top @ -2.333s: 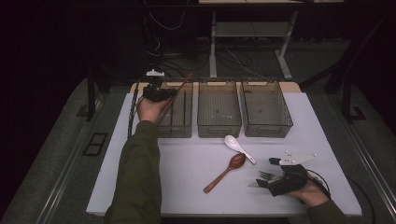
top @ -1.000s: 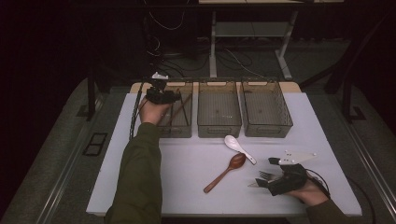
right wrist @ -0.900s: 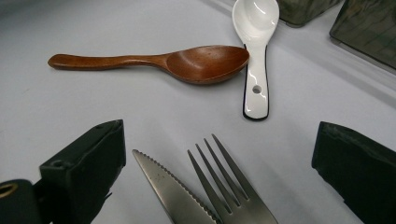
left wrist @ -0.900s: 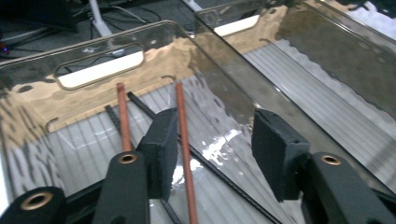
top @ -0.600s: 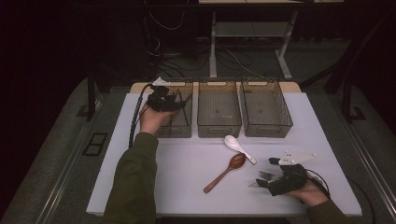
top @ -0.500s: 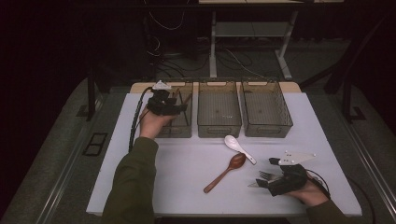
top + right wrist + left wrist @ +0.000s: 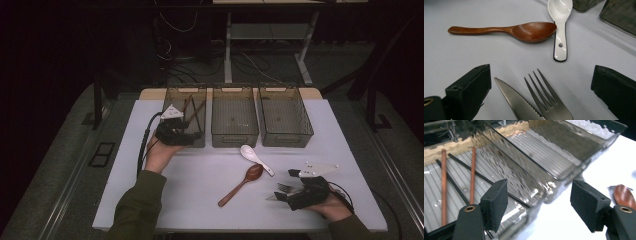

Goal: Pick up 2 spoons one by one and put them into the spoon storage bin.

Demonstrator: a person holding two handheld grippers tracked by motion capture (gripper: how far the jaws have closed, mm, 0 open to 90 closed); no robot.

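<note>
Chopsticks lie in the bin farthest from my right gripper. With the left gripper by that bin, jaws just opening and empty, I head for the wooden spoon; right jaws stand wide around knife and fork.

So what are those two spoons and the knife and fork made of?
The brown spoon looks like wood: matte, warm, faint grain. The white spoon looks like glazed ceramic, glossy with bright reflections, though melamine is possible. The knife and fork look like brushed steel: grey, dull sheen.
</note>
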